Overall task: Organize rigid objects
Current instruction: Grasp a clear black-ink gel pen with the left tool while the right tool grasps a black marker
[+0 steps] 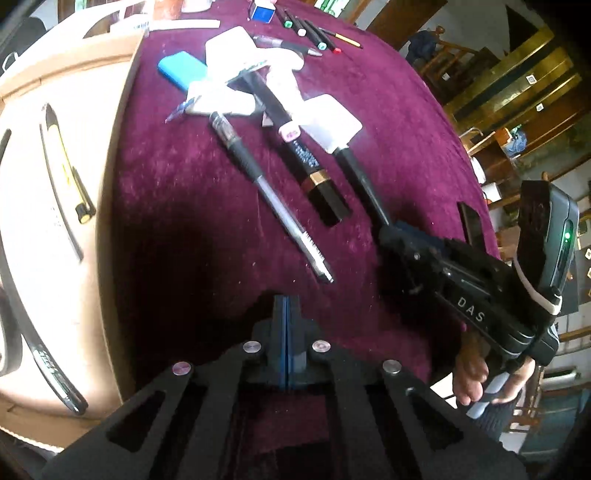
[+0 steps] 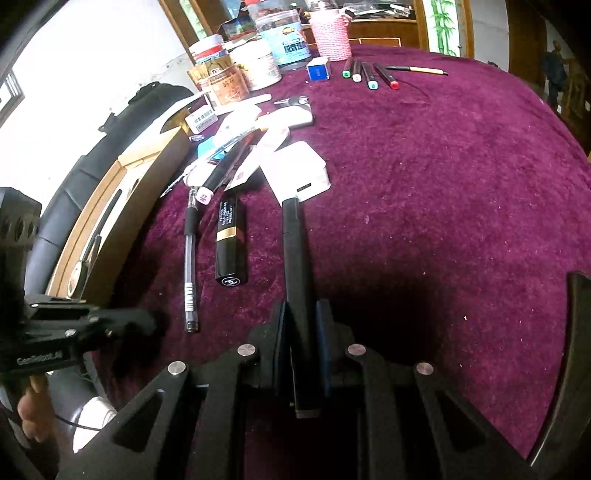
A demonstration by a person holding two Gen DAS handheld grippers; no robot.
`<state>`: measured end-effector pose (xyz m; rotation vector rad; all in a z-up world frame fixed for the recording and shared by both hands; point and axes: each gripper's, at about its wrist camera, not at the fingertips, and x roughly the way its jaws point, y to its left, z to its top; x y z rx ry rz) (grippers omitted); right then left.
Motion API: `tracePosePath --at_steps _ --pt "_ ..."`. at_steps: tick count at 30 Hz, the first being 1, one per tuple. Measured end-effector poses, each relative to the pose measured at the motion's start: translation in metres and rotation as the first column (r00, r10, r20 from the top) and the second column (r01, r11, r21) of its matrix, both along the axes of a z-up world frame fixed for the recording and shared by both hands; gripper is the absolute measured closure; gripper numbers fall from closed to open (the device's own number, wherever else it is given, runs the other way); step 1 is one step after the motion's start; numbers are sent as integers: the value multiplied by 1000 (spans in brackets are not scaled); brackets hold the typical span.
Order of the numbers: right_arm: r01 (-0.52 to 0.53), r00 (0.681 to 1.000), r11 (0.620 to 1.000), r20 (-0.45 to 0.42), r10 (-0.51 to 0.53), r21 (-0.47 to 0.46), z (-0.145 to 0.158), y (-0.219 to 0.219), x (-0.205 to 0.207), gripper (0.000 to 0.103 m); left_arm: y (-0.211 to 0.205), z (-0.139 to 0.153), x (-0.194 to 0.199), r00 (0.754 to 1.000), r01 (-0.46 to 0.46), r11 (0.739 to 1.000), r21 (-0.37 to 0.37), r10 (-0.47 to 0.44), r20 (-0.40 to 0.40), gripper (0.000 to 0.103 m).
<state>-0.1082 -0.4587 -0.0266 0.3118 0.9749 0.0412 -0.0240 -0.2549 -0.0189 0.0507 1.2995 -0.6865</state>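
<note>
My right gripper (image 2: 301,325) is shut on a long black marker (image 2: 295,251) that points away toward a white power bank (image 2: 295,171). It shows in the left wrist view (image 1: 397,234) holding the marker (image 1: 362,181) low over the purple cloth. My left gripper (image 1: 286,317) is shut and empty, hovering near the table's front. A clear gel pen (image 1: 266,192) and a black lipstick (image 1: 321,184) lie side by side left of the marker. Behind them is a pile of white and blue items (image 1: 236,77).
A cardboard box (image 1: 55,206) with pens inside sits at the left edge. Several markers (image 2: 369,74) lie in a row at the back with a blue-white box (image 2: 317,70). Jars and a pink cup (image 2: 330,33) stand at the far edge.
</note>
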Motion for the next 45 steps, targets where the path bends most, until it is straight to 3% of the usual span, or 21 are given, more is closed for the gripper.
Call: tracePosePath --at_steps 6,13,14,15,17,28,30,34,37,39,41,45 --pt "11 1000 1000 -8 -11 -6 1 4 5 87 -9 8 8 999 -47 992 -118 45 -24 98" --pt "-7 1000 1000 8 8 -28 1 10 5 80 -21 -1 37 987 -156 985 -76 152 -50 98" --pt "-10 1000 1000 11 10 -27 1 10 5 78 -21 -5 40 984 -174 983 -55 171 -55 95" --pt "-13 1000 1000 11 13 -26 1 11 5 78 -23 -9 43 981 -186 981 -58 181 -74 84" --pt "-14 1000 999 11 14 -32 1 12 6 77 -25 -11 50 979 -192 978 -81 186 -84 82" --pt "-11 1000 999 17 12 -49 1 15 6 75 -26 -12 55 972 -227 968 -111 219 -80 82" --pt "-9 1000 998 19 10 -57 0 16 6 75 -28 -11 55 972 -232 970 -71 229 -51 92" --pt "-7 1000 998 21 8 -61 0 17 7 74 -30 -9 54 981 -192 980 -53 191 -31 94" --pt "-9 1000 998 20 10 -70 1 18 10 74 -18 -9 51 979 -192 974 -119 182 -87 97" --pt "0 1000 992 14 2 -126 1 25 12 76 -4 -6 43 979 -187 969 -161 171 -111 97" --pt "21 1000 977 11 -19 -210 1 32 11 88 7 -4 34 979 -180 964 -194 156 -130 97" --pt "44 999 988 16 -42 -148 5 31 0 90 27 1 13 982 -162 960 -227 135 -129 97"
